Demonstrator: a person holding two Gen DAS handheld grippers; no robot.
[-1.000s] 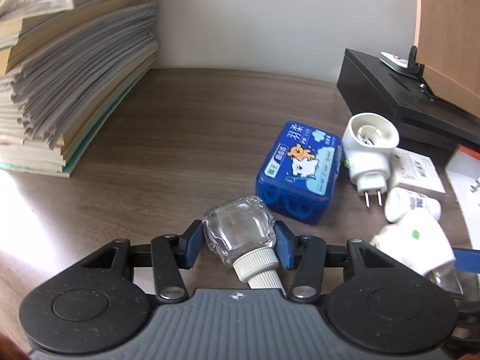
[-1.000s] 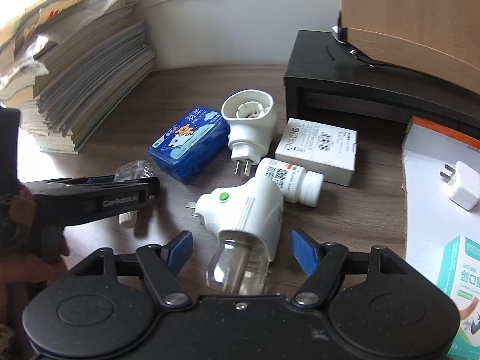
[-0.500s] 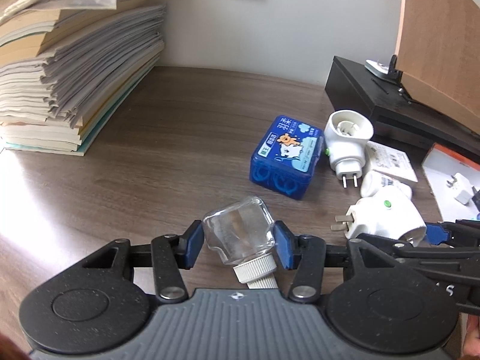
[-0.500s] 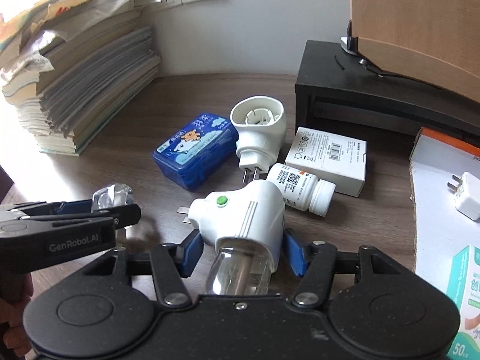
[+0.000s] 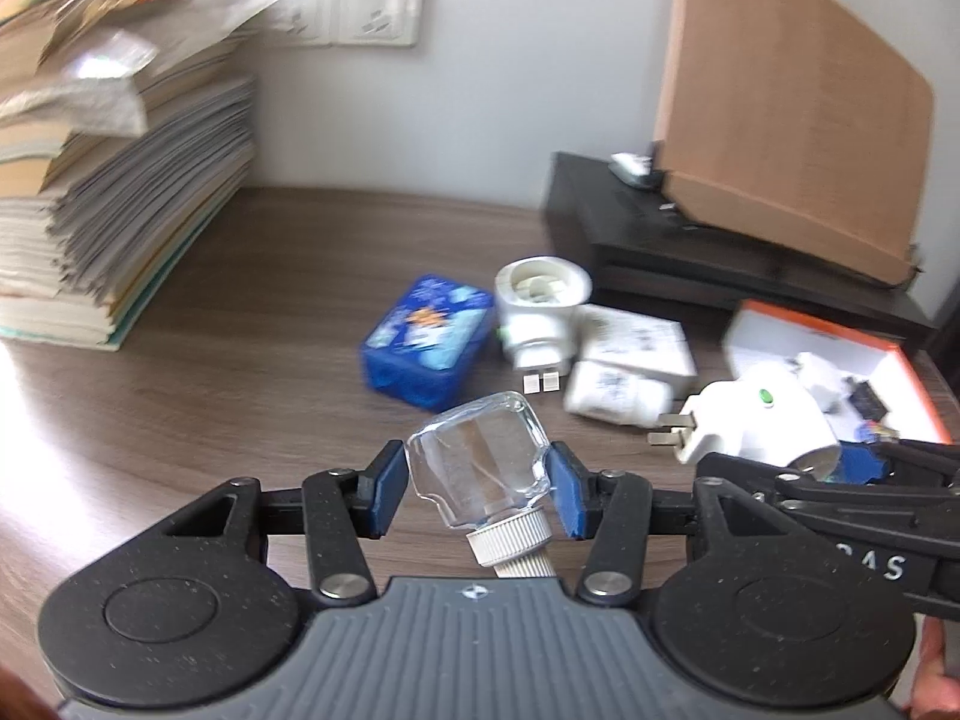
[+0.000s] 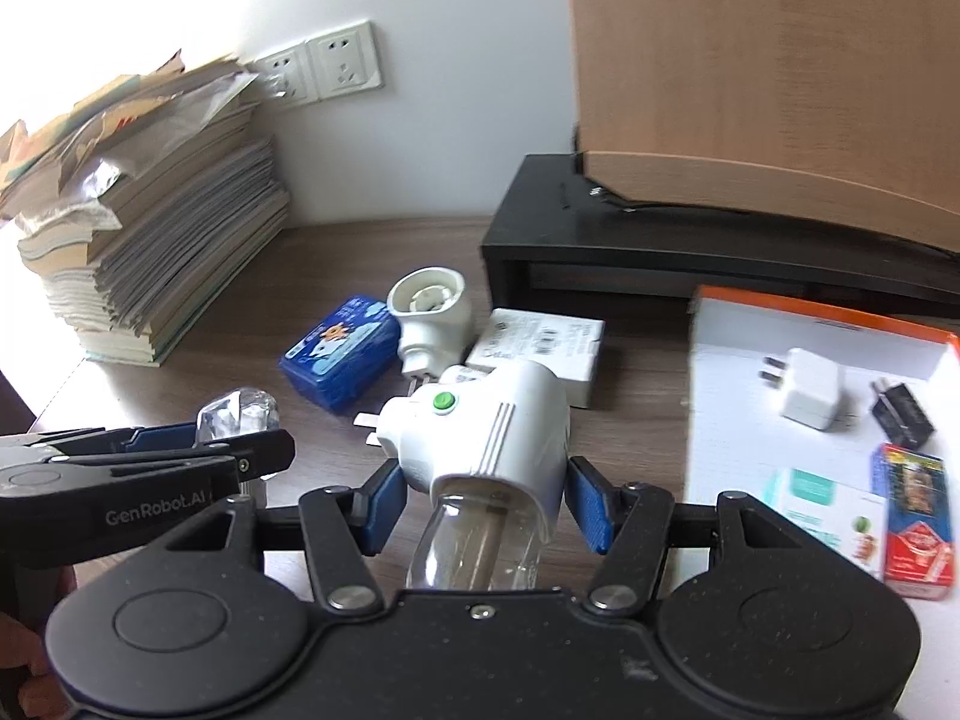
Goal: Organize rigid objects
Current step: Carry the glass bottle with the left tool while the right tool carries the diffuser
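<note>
**Two tools, two loads, one tray to reach**

Both tools are carrying. The left tool (image 5: 474,495) has its blue pads pressed on the flanks of a small clear glass bottle with a ribbed white screw cap (image 5: 480,471), held above the dark wooden surface (image 5: 240,348). The right tool (image 6: 487,501) is closed on a white plastic plug-in vaporiser with a green button and a clear bottle screwed in (image 6: 483,444), also lifted.

The step in hand looks like a carry toward the white orange-rimmed tray (image 6: 738,408) on the right, where a white charger (image 6: 807,387) and small boxes already lie. To do it well, keep the squeeze steady (glass is slick against pads) and travel level, passing above the blue rectangular box (image 5: 429,339) and the white socket adapter (image 5: 540,306).

The glass bottle's long axis runs along the fingers, cap toward the camera, base pointing away and slightly left. The vaporiser lies likewise: bottle end toward the wrist, prongs pointing forward-left.
</note>
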